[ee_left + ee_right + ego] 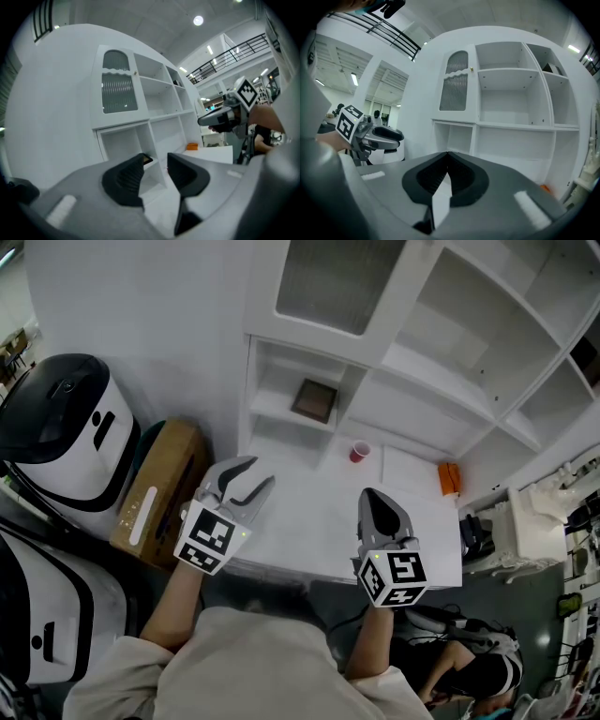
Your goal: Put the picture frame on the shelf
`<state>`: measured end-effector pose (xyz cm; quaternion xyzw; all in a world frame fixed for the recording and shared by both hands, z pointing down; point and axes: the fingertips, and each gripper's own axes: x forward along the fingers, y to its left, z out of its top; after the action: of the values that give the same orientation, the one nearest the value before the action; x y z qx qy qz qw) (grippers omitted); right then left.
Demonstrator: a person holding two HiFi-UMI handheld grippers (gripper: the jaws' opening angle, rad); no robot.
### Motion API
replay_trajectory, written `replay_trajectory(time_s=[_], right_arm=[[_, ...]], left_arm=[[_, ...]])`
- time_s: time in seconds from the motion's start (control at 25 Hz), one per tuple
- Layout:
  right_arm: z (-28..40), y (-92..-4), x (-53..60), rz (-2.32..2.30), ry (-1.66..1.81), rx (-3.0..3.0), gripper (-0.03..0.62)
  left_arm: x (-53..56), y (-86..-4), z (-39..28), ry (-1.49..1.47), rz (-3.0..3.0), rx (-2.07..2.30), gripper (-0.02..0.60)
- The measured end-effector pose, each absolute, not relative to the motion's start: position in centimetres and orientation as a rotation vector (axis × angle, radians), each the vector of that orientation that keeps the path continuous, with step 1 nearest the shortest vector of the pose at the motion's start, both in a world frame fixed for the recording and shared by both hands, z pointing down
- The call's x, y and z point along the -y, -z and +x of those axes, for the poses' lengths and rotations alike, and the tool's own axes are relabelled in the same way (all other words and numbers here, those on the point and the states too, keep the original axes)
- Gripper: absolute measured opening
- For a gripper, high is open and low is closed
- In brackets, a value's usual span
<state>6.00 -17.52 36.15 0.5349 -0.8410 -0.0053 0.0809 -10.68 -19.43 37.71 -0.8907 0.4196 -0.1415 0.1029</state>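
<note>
Picture frame (314, 400) sits on low shelf (274, 410) | left gripper (261, 472) fingers parted, empty | right gripper (373, 502) fingers clenched, empty | risk: if I reach in again I may knock the frame off.

One picture frame (313, 400), one red cup (360, 452), one orange block (449, 478), one brown box (164, 488), two white-and-black machines (75, 442), one shelf unit (441, 381), one worktop (309, 521), and two tongs: left tongs (261, 472), right tongs (367, 493).
</note>
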Motion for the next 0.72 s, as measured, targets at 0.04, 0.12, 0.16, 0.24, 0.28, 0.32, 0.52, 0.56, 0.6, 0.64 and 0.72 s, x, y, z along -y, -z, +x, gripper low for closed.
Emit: replay_trajectory(time_s=[0.04, 0.12, 0.16, 0.24, 0.28, 0.32, 0.52, 0.56, 0.6, 0.64, 0.72], right_arm=[[6.0, -36.1, 17.5, 1.594, 0.019, 2.511, 0.005], [5.9, -36.2, 17.2, 1.583, 0.028, 2.508, 0.005], [5.8, -36.2, 17.1, 1.578, 0.035, 2.505, 0.005], [5.6, -36.5, 17.0, 1.568, 0.047, 2.493, 0.005], [5.5, -36.6, 17.0, 1.563, 0.049, 2.489, 0.005], [5.4, -36.6, 17.0, 1.559, 0.048, 2.489, 0.005], [5.5, -36.4, 17.2, 1.554, 0.066, 2.493, 0.005], [5.4, -36.3, 17.3, 1.550, 0.075, 2.492, 0.005], [5.4, -36.2, 17.3, 1.547, 0.082, 2.492, 0.005], [5.3, -36.1, 17.4, 1.545, 0.087, 2.493, 0.005], [5.3, -36.1, 17.4, 1.538, 0.091, 2.498, 0.005]], left_arm=[[19.3, -37.5, -10.7, 0.406, -2.630, -1.238, 0.145], [18.9, -37.1, -10.9, 0.384, -2.632, -1.234, 0.112], [18.7, -37.0, -10.9, 0.375, -2.631, -1.233, 0.101], [18.5, -36.7, -11.1, 0.358, -2.628, -1.239, 0.074], [18.4, -36.6, -11.2, 0.351, -2.628, -1.243, 0.055], [18.4, -36.5, -11.2, 0.346, -2.630, -1.245, 0.036], [17.9, -36.7, -10.7, 0.360, -2.656, -1.211, 0.003], [17.8, -36.7, -10.7, 0.361, -2.658, -1.209, 0.003], [17.8, -36.7, -10.7, 0.360, -2.662, -1.208, 0.003], [17.7, -36.7, -10.6, 0.359, -2.669, -1.209, 0.003], [17.6, -36.9, -10.5, 0.357, -2.693, -1.220, 0.003]])
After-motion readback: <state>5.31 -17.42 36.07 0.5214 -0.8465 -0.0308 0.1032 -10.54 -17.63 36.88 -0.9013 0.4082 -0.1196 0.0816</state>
